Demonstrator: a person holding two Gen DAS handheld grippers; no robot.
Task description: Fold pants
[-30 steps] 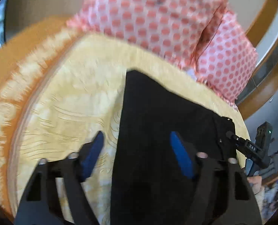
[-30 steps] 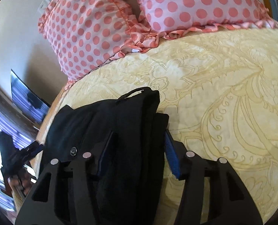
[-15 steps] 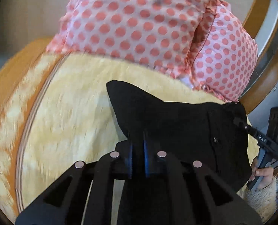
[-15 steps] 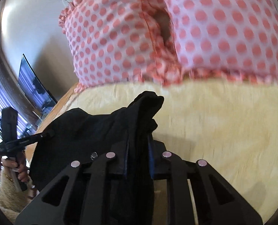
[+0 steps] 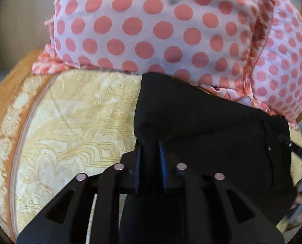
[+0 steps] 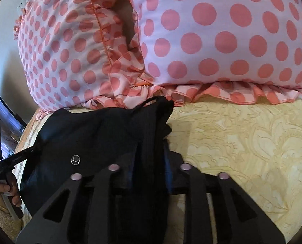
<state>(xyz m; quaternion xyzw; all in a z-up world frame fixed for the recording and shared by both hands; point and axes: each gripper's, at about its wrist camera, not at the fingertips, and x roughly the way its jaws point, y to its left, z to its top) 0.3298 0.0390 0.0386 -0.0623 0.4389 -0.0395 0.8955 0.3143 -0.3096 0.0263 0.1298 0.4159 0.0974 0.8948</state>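
Note:
Black pants hang stretched between my two grippers above a yellow patterned bedspread. My left gripper is shut on one edge of the pants, blue pads pinching the cloth. My right gripper is shut on the other edge of the pants, near a metal button. Each view shows the other gripper holding the far corner: the right one in the left wrist view, the left one in the right wrist view. The pants' upper edge reaches the pillows.
Two pink pillows with coral polka dots stand close ahead at the head of the bed. A beige wall is behind them. The orange bed border curves at the left. A dark screen is at the far left.
Both grippers closed on the pants, lifted them off the bedspread and carried them forward toward the pillows, which now fill the upper view.

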